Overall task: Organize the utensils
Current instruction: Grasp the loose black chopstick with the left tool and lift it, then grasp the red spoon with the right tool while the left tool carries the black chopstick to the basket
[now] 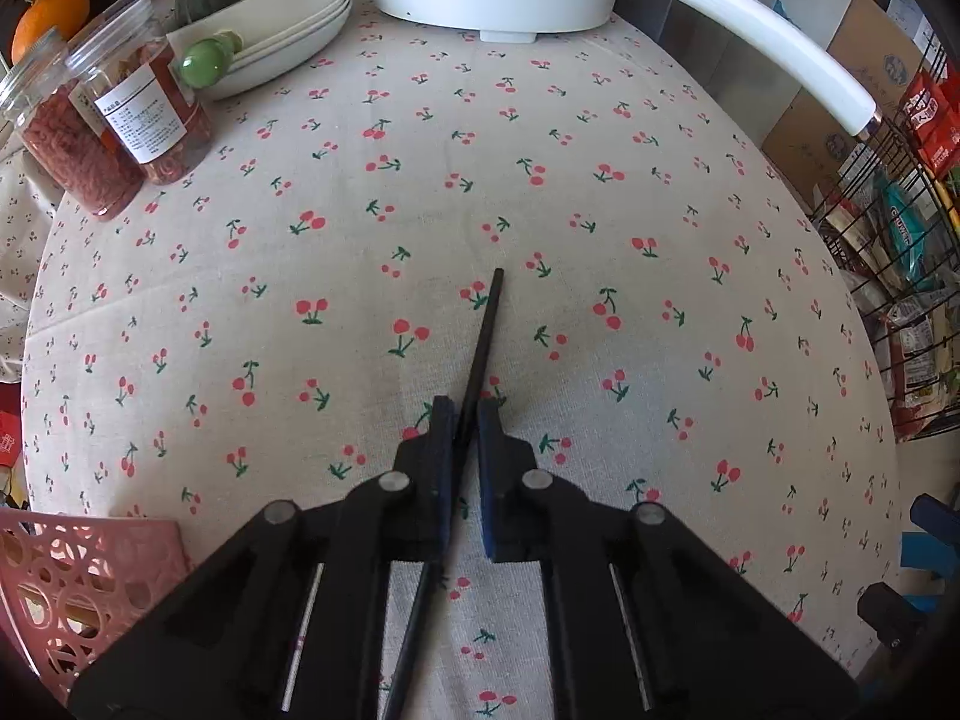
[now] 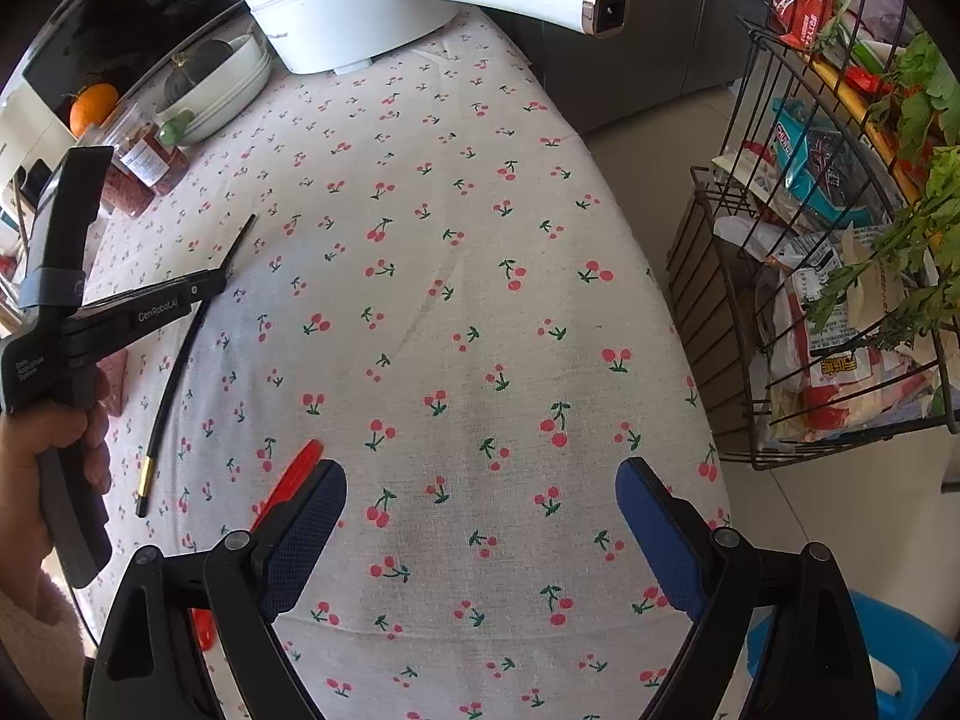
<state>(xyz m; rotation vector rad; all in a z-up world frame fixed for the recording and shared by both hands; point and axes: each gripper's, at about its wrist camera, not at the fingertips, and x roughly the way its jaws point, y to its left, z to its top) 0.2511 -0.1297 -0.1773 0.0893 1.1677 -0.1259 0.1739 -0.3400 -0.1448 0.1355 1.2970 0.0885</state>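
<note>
While the left gripper (image 1: 462,420) has its jaws pinched on the black chopstick (image 1: 483,336), which lies flat on the bench (image 1: 600,120) and runs ahead of them, the right gripper (image 2: 480,516) holds its jaws wide over bare cloth. A red utensil (image 2: 294,474) lies just behind its left finger.

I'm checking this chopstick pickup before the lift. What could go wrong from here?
1. The left gripper is shut on the black chopstick around the middle of its length, so both long ends overhang; it may pivot or slip when lifted.
2. The chopstick lies flat on the cherry tablecloth; the fingertips could snag and drag the cloth.
3. The open right gripper sits close to the red utensil and might nudge it.
</note>
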